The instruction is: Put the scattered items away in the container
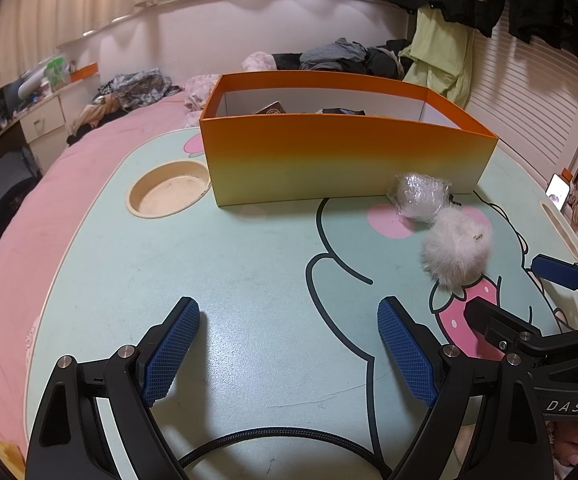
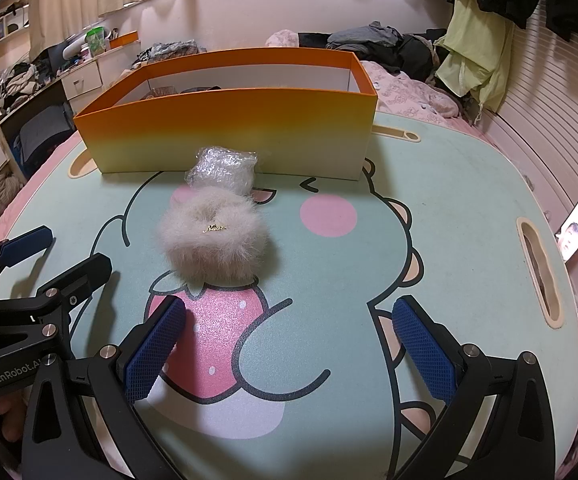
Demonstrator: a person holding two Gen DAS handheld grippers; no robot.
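Observation:
An orange-to-yellow open box (image 1: 345, 160) (image 2: 225, 132) stands on the far half of a mint cartoon-print lap table (image 1: 249, 264) (image 2: 449, 208); dark items lie inside it. In front of the box lies a clear plastic-wrapped bundle (image 1: 419, 196) (image 2: 223, 170), and just nearer a fluffy beige scrunchie (image 1: 455, 248) (image 2: 213, 240) with a small gold tag. My left gripper (image 1: 289, 316) is open over bare tabletop, left of the scrunchie. My right gripper (image 2: 289, 316) is open too, just short of the scrunchie, with nothing between its fingers. Each gripper shows at the edge of the other's view.
A round cup recess (image 1: 169, 192) sits left of the box and a slot (image 2: 539, 272) near the table's right edge. The table stands on a pink bed (image 1: 49, 216) with heaped clothes (image 2: 389, 46) behind. A lit phone (image 2: 575, 234) leans at the right.

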